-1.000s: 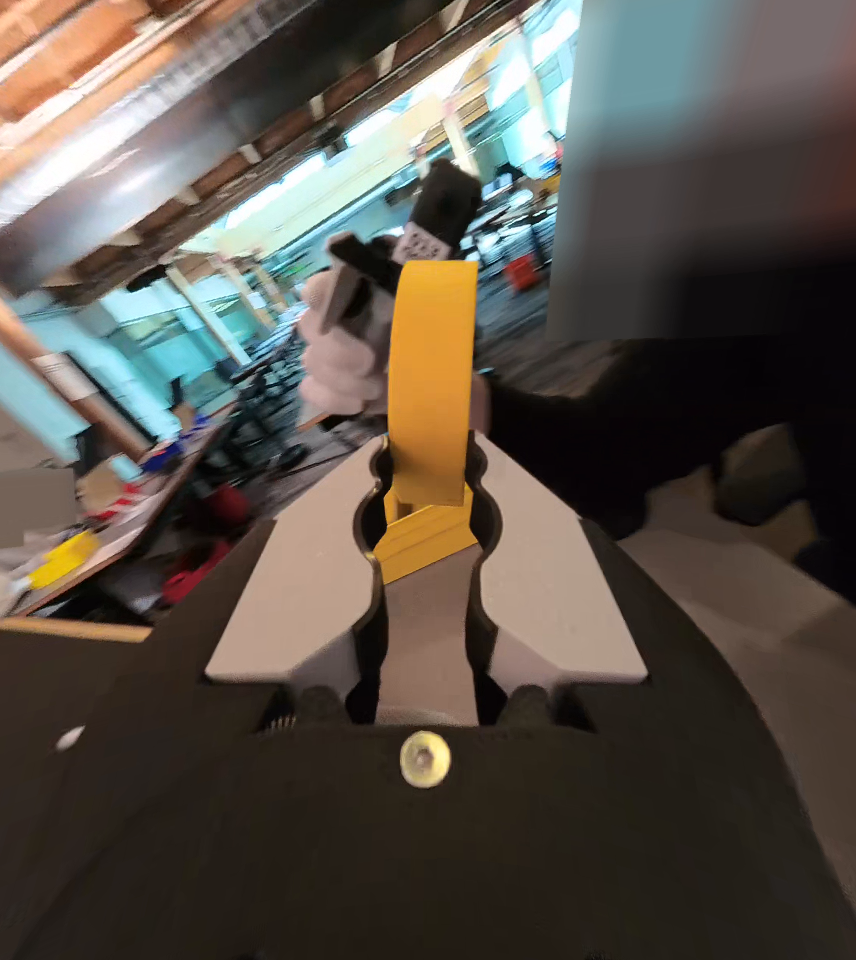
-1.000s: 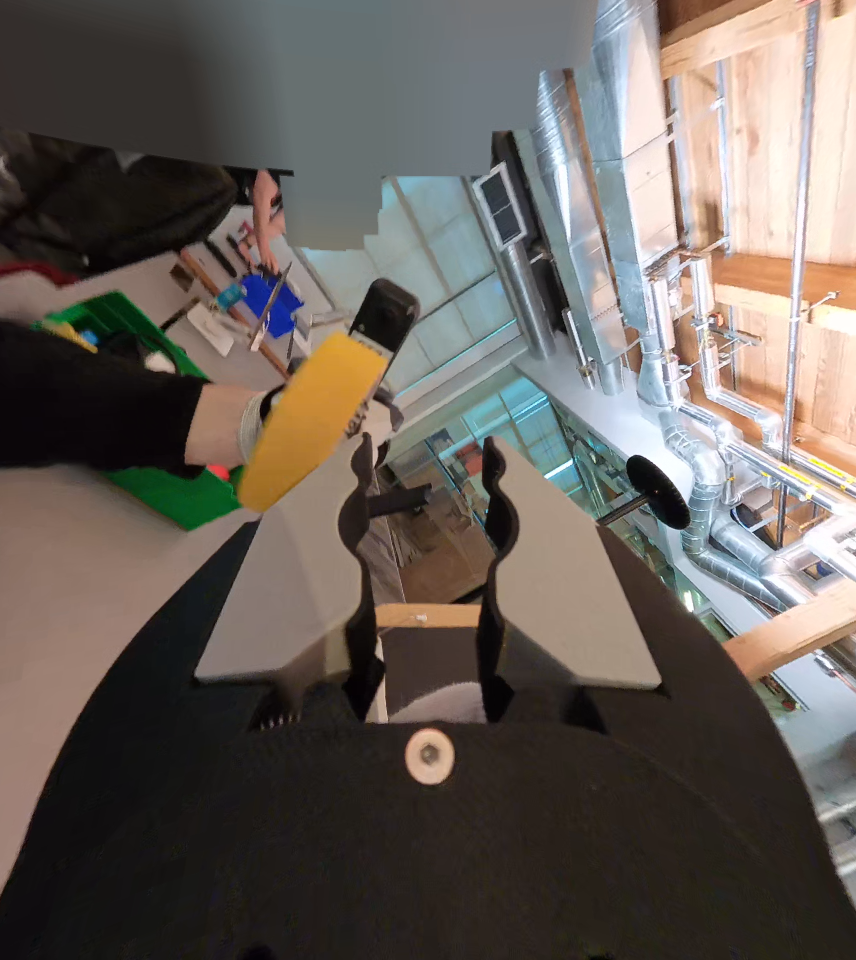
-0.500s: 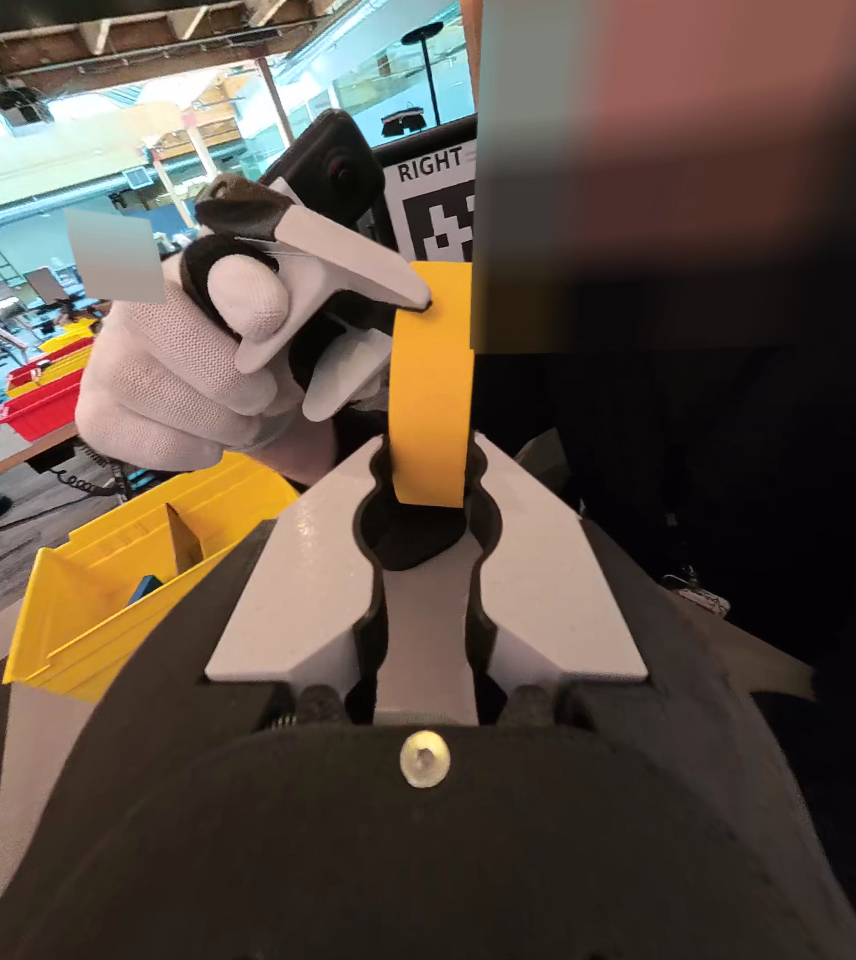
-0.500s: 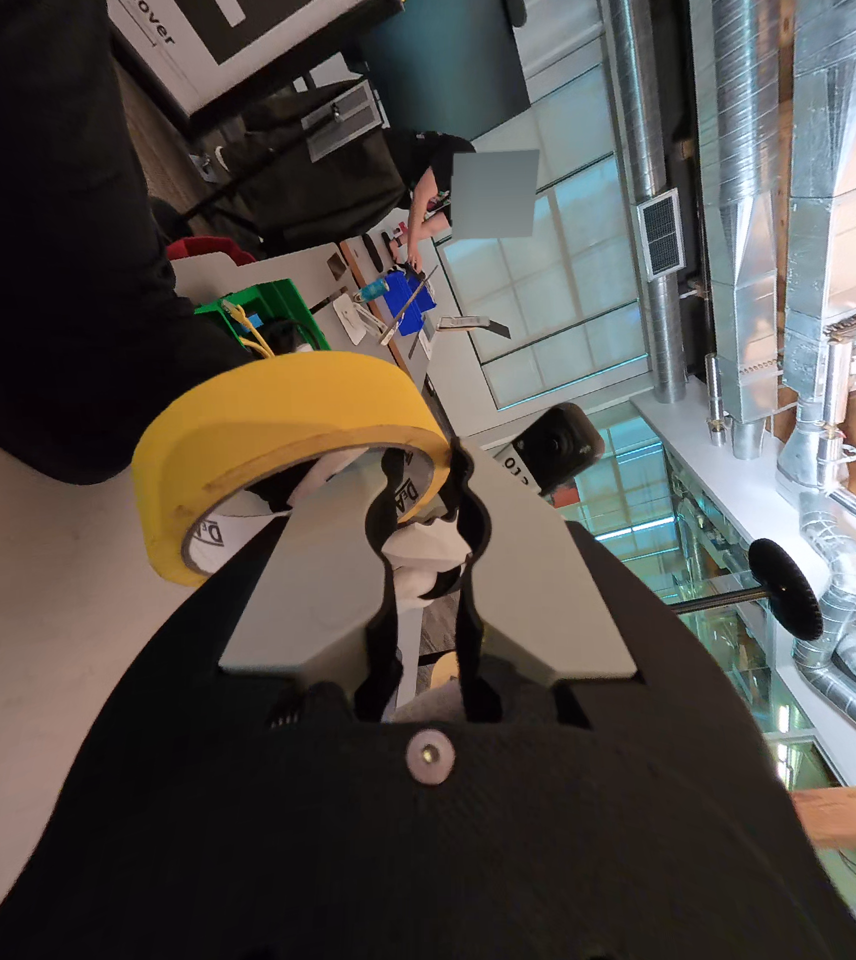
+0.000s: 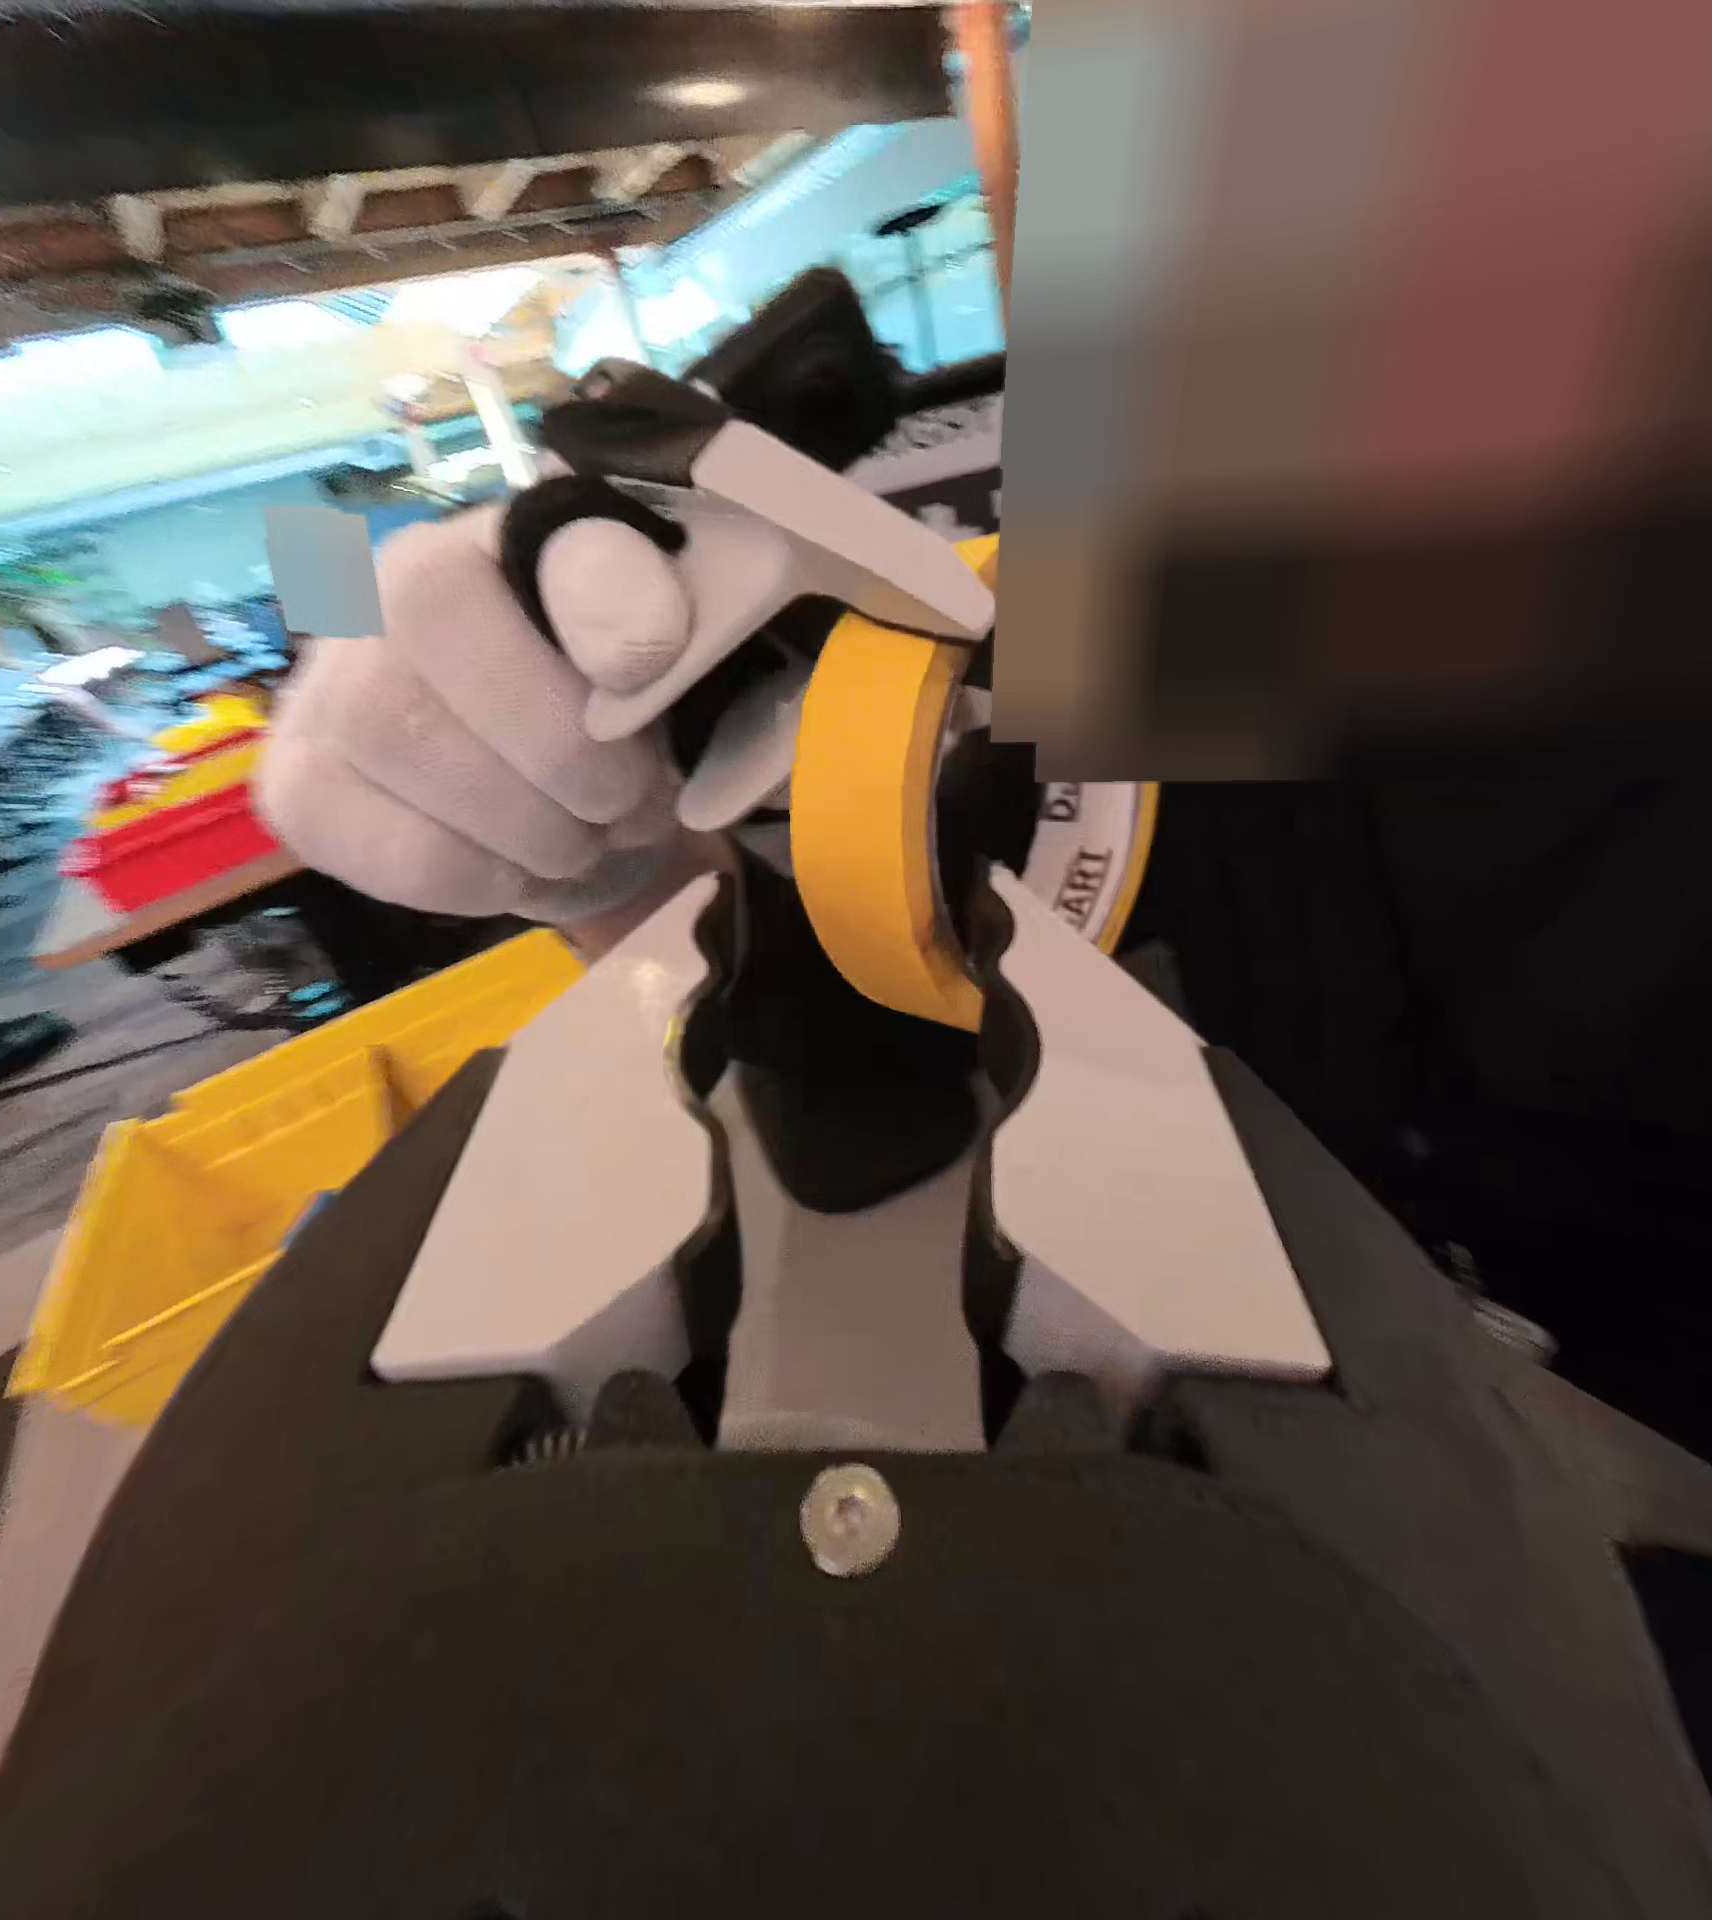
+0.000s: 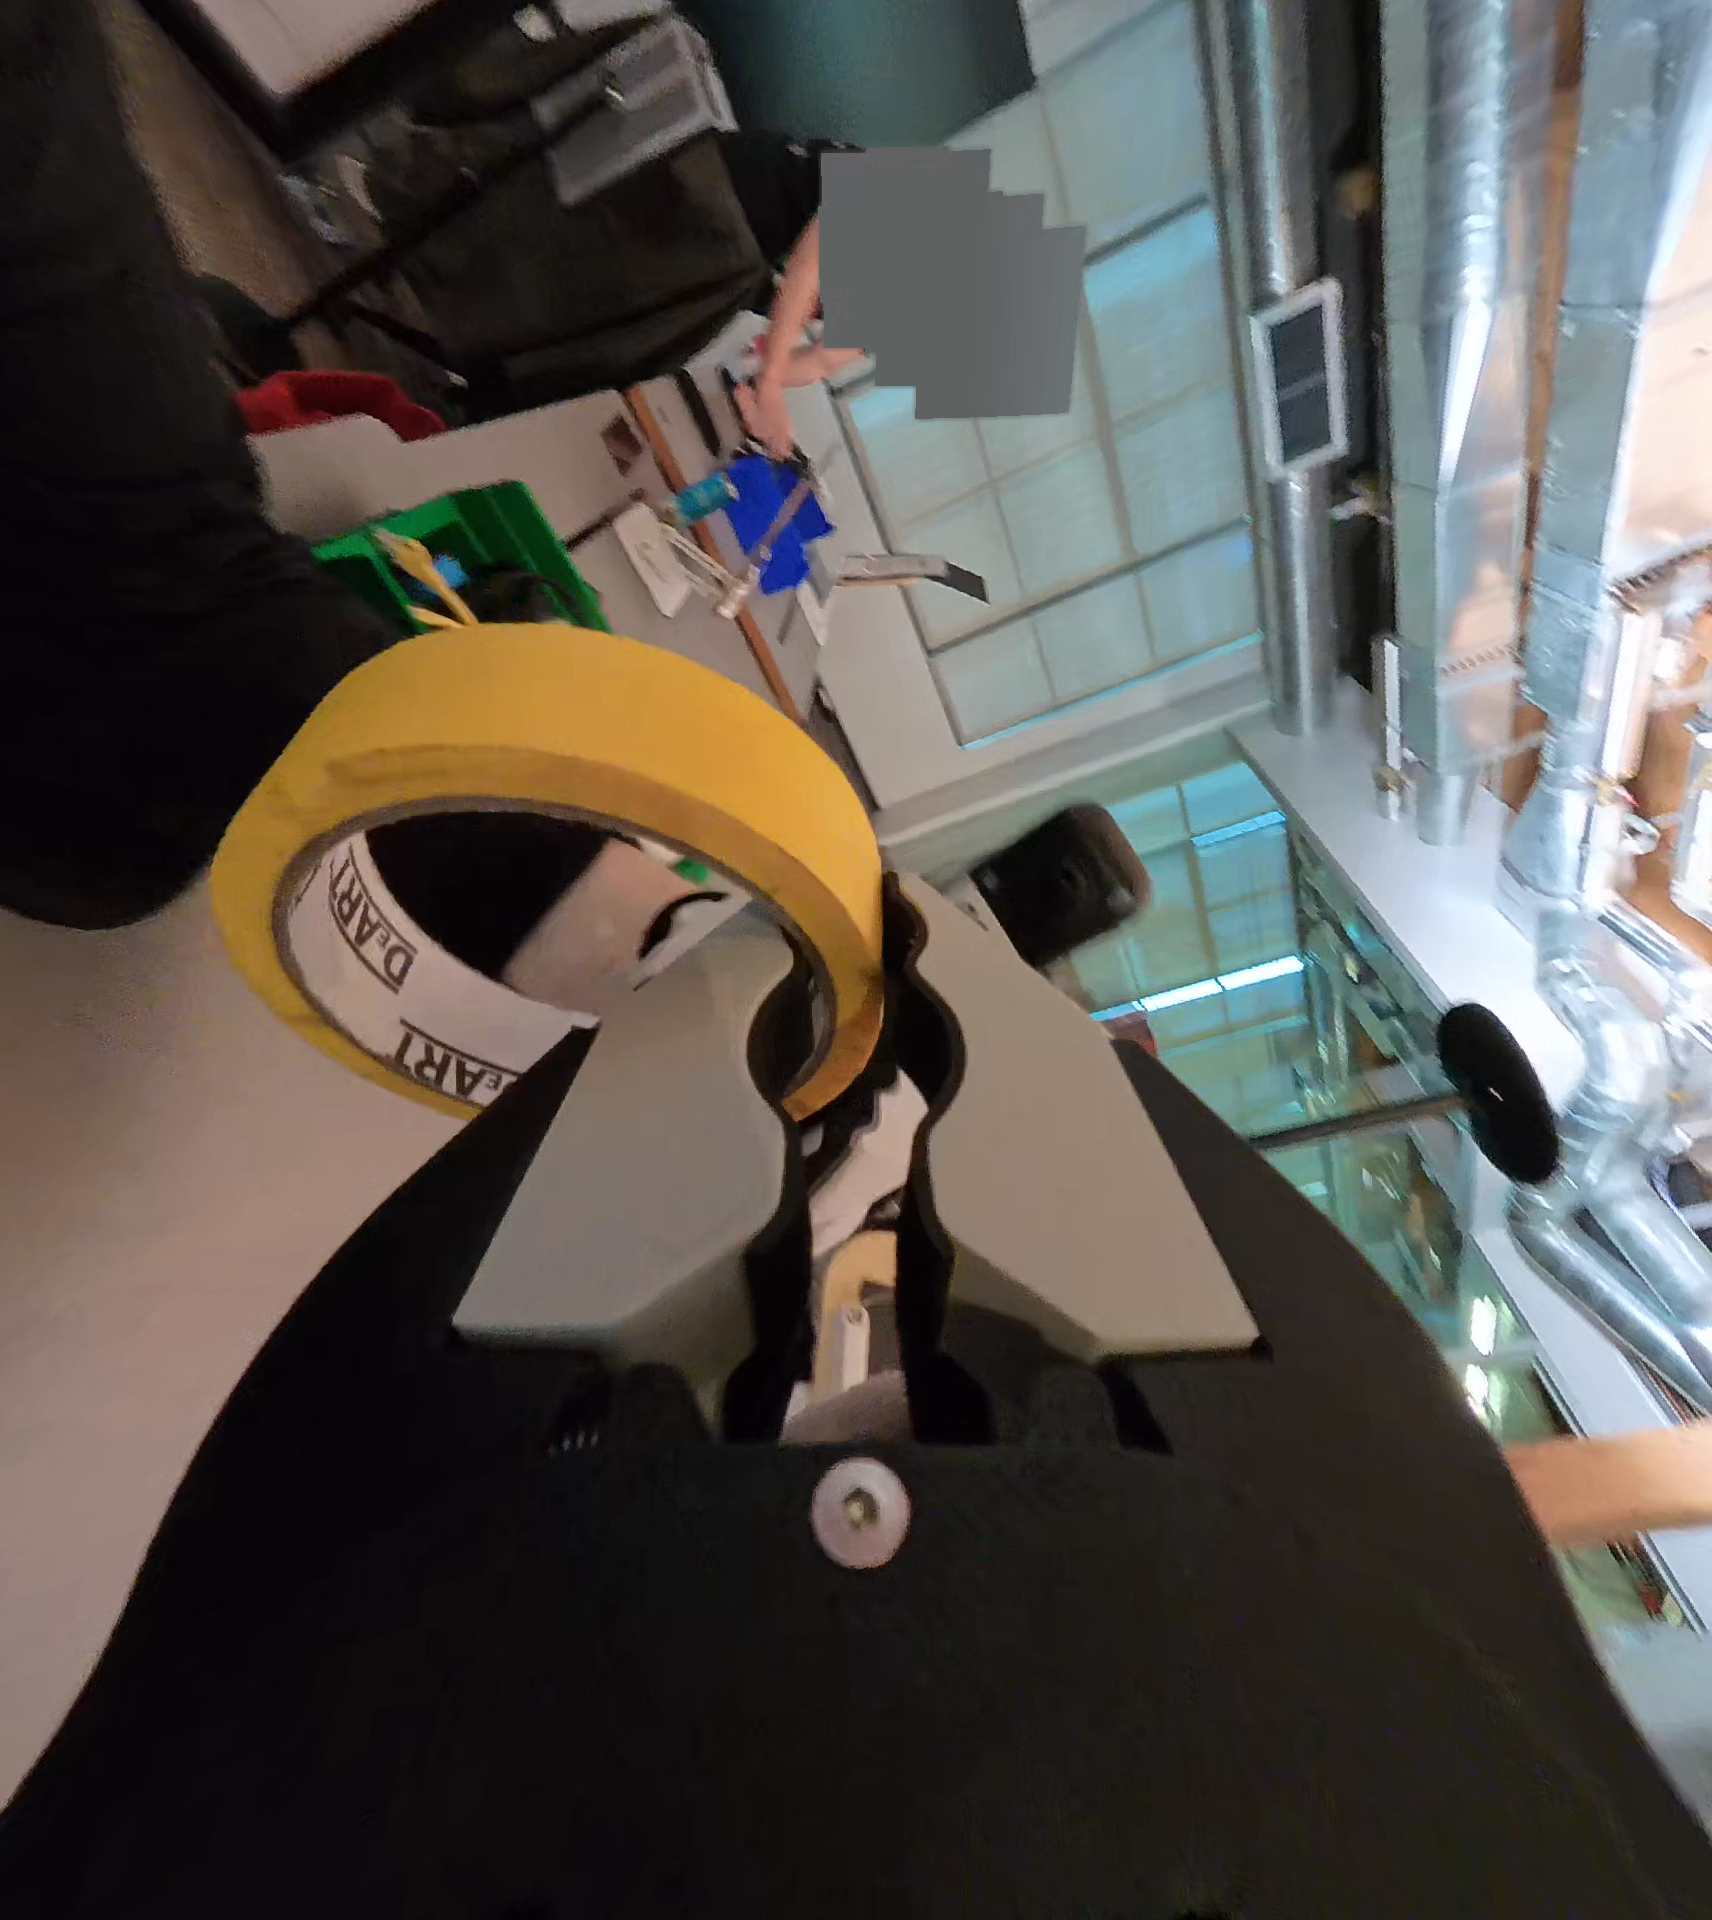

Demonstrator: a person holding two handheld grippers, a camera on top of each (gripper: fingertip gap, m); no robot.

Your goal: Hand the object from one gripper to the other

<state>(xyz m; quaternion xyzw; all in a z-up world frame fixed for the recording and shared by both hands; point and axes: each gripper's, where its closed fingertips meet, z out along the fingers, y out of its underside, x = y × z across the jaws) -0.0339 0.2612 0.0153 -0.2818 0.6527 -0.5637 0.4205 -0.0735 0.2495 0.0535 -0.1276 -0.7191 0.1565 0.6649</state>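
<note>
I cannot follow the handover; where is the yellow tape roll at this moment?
The yellow tape roll is in the air, its band pinched by the right gripper; in the left wrist view it sits between the open left gripper fingers.

Bright window daylight, motion blur, fisheye edges.

the left wrist view sits just behind the left gripper point(image 5: 847, 966) and looks forward along its fingers, roughly level, toward a gloved hand point(image 5: 457, 748) and a yellow bin point(image 5: 239, 1174) lower left. the right wrist view sits just behind the right gripper point(image 6: 883, 997) and is rolled onto its side, so ceiling pipes point(image 6: 1610, 987) run down the right edge. both are very close to the yellow tape roll point(image 5: 873, 821) point(image 6: 561, 790), which they share from opposing sides; each also shows the other gripper.
</note>
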